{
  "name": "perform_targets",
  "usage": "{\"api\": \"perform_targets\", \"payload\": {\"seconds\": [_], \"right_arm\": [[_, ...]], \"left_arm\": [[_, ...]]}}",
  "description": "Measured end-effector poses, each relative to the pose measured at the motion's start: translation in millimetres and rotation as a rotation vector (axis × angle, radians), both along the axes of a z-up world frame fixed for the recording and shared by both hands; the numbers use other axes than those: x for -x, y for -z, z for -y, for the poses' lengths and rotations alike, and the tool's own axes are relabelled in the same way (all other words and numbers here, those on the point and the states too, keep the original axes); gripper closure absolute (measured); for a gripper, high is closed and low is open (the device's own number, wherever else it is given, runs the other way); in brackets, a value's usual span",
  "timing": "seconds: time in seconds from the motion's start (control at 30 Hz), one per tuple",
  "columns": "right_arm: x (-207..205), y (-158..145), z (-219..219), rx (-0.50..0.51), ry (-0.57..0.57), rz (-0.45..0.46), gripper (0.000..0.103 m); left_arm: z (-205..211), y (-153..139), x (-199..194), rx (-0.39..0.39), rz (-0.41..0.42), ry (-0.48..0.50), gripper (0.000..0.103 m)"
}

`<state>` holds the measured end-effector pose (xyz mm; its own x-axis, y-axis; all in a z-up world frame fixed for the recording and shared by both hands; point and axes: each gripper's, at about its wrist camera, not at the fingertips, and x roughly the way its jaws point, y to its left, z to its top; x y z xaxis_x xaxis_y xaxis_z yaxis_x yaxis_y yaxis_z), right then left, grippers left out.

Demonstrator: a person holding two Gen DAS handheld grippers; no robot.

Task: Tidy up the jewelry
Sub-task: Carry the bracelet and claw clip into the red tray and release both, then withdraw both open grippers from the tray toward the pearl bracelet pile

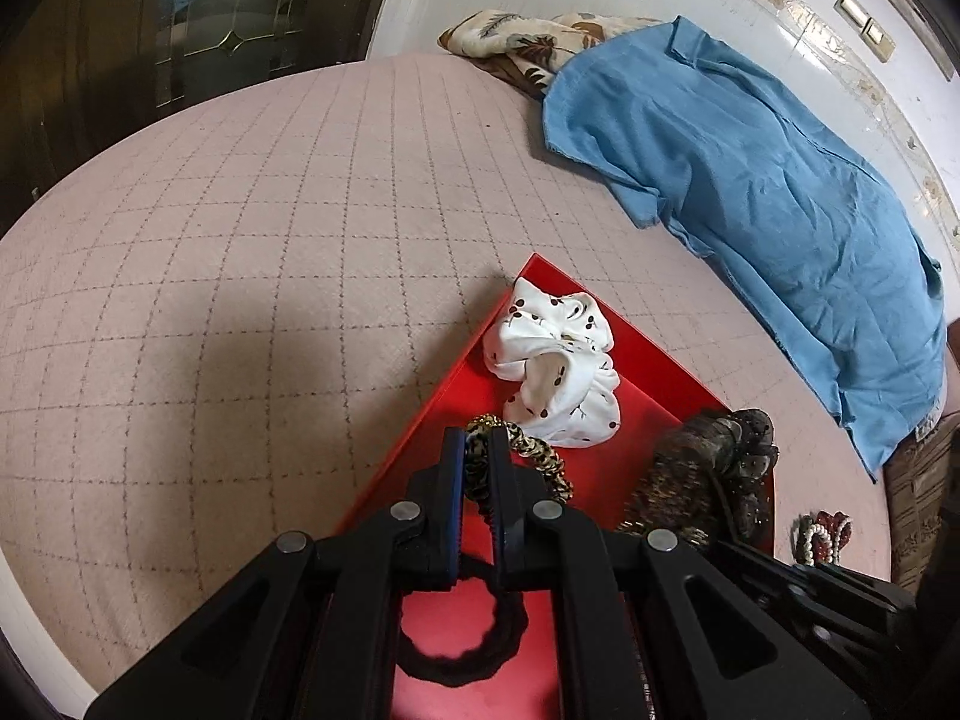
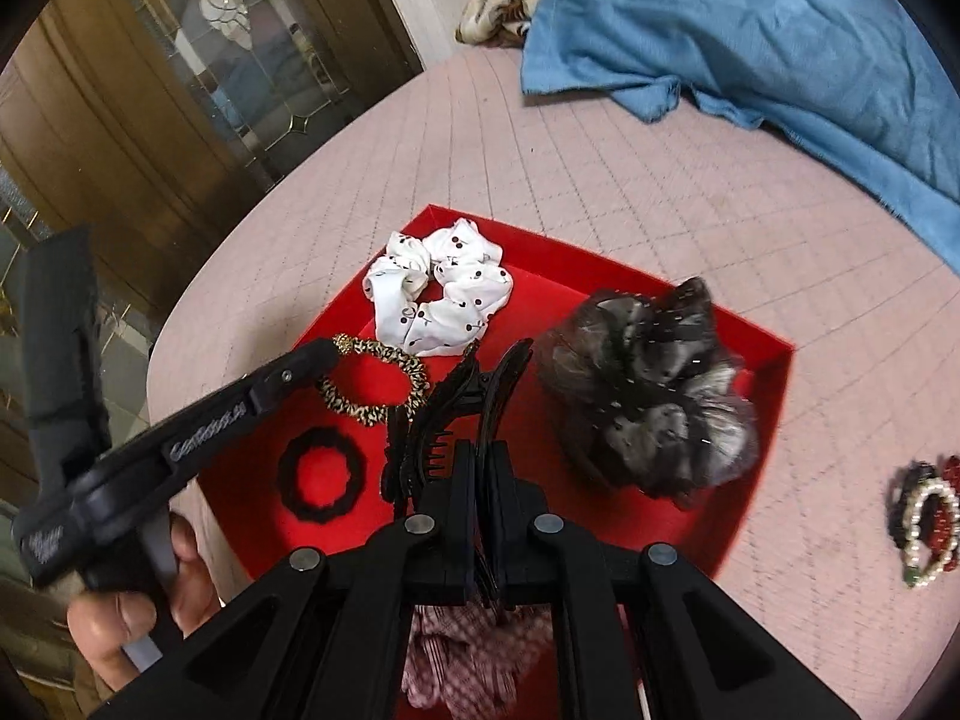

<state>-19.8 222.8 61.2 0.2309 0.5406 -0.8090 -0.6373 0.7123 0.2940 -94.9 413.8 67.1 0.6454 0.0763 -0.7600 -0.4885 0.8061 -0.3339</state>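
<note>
A red tray (image 1: 648, 372) (image 2: 774, 372) lies on the pink bed. My left gripper (image 1: 477, 450) is shut on a leopard-print hair band (image 1: 540, 456) (image 2: 372, 384) that rests in the tray; it shows from the side in the right wrist view (image 2: 327, 354). My right gripper (image 2: 480, 462) is shut on a black claw clip (image 2: 456, 408) over the tray. A white cherry-print scrunchie (image 1: 558, 372) (image 2: 444, 294), a dark sparkly scrunchie (image 1: 714, 468) (image 2: 654, 402) and a black hair tie (image 1: 462, 642) (image 2: 321, 474) lie in the tray. Beaded bracelets (image 1: 825, 534) (image 2: 927, 516) lie outside it at right.
A blue shirt (image 1: 750, 180) (image 2: 750, 30) and a floral cloth (image 1: 516, 42) lie at the far side of the bed. A pink checked fabric piece (image 2: 474, 660) sits under my right gripper. A dark glass-fronted cabinet (image 2: 180, 90) stands past the bed's left edge.
</note>
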Motion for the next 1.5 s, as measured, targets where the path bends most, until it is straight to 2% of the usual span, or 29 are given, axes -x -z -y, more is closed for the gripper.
{"api": "perform_targets", "payload": {"seconds": [0.23, 0.4, 0.43, 0.47, 0.5, 0.53, 0.57, 0.73, 0.9, 1.07, 1.3, 1.5], "right_arm": [[-2, 11, -8, 0.006, -0.003, -0.012, 0.096], [-3, 12, -8, -0.008, 0.002, -0.014, 0.094], [-2, 10, -8, -0.011, 0.004, -0.01, 0.091], [-2, 9, -6, -0.015, 0.007, -0.006, 0.084], [-2, 7, -5, -0.022, 0.007, -0.005, 0.08], [-1, 4, -2, -0.033, 0.011, -0.002, 0.07], [-1, 1, 0, -0.039, 0.015, 0.002, 0.065], [6, -14, 19, -0.075, 0.027, 0.01, 0.063], [21, -23, 55, -0.088, 0.052, 0.02, 0.058], [36, -23, 110, -0.089, 0.126, 0.016, 0.056], [44, -14, 182, -0.107, 0.262, -0.014, 0.054], [52, -12, 224, -0.122, 0.328, -0.005, 0.054]], "left_arm": [[-5, 0, 5, 0.036, 0.064, 0.001, 0.096], [-1, -4, 8, 0.019, 0.098, 0.003, 0.088], [-1, -5, 10, 0.014, 0.108, 0.0, 0.083], [0, -7, 11, 0.01, 0.117, -0.004, 0.076], [0, -8, 14, 0.004, 0.129, -0.011, 0.072], [1, -10, 16, 0.001, 0.14, -0.016, 0.068], [1, -11, 17, -0.001, 0.147, -0.02, 0.067], [4, -13, 20, -0.033, 0.142, -0.032, 0.066], [14, -16, 20, -0.069, 0.109, -0.022, 0.065], [32, -30, 33, -0.093, 0.093, -0.021, 0.063], [73, -60, 48, -0.129, 0.08, 0.045, 0.059], [123, -82, 53, -0.214, 0.065, 0.124, 0.056]]}}
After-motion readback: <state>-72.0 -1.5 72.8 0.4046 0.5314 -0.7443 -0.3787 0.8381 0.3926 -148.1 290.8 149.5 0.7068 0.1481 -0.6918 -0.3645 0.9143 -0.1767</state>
